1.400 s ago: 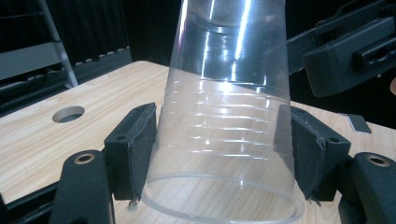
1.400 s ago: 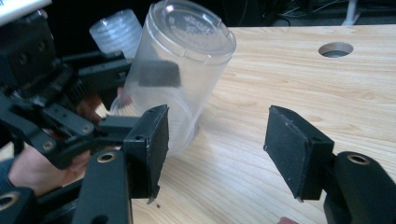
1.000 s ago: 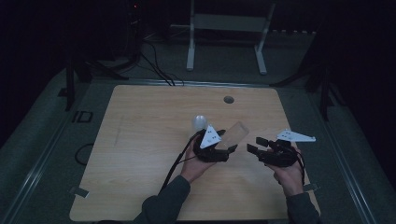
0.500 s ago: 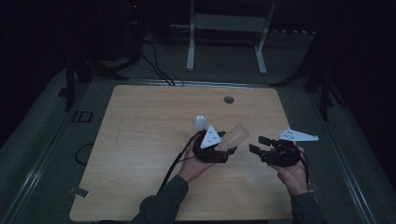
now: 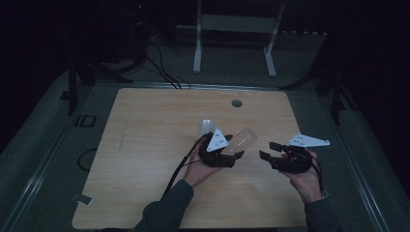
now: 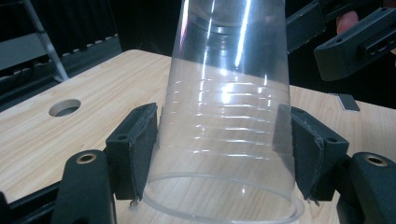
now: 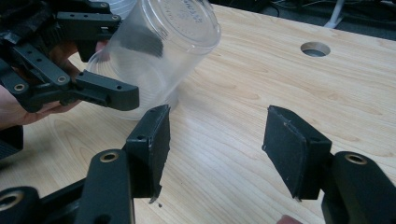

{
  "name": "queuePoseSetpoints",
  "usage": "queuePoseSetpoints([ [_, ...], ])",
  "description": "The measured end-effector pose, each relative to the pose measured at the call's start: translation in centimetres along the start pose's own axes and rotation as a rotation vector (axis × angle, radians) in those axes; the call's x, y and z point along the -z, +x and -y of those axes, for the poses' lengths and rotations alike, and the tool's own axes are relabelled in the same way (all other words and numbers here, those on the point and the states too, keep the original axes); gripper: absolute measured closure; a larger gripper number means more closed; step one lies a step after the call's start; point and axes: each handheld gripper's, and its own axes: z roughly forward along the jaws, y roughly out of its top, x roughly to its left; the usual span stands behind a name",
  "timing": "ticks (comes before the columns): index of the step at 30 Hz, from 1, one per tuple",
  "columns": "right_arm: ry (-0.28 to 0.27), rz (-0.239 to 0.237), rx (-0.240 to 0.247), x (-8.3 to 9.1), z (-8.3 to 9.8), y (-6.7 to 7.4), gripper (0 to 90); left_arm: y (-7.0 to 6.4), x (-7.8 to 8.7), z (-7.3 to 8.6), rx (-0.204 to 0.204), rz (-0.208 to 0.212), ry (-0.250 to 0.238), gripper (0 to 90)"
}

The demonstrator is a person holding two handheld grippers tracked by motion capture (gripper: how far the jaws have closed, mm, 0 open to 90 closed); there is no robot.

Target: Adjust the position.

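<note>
Above the bench [image 5: 145,145], your left gripper [image 6: 224,140] clamps the clear ribbed plastic cup [image 6: 226,107] near its rim; keep that squeeze light. Beside the cup, your right gripper [image 7: 215,140], jaws just widening, stands released and empty.

The clear plastic cup [image 6: 224,121] was a ribbed, tapered tumbler, empty and see-through. It was clamped near its rim between the pads of the left gripper [image 5: 231,155], lying tilted with its closed base [image 7: 180,21] pointing away and upward. It hung just above the wooden table [image 5: 145,145], near the middle.
</note>
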Motion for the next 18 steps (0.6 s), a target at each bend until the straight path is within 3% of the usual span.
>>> queuePoseSetpoints([
  [7,0.007,0.027,0.024,0.34,-0.31,0.05,41.6,0.17,0.09,-0.08,-0.004,0.006,0.008,31.7],
  [18,0.072,0.057,0.096,-0.24,-0.55,0.53,41.6,0.16,0.20,-0.30,-0.023,0.028,0.027,31.7],
])
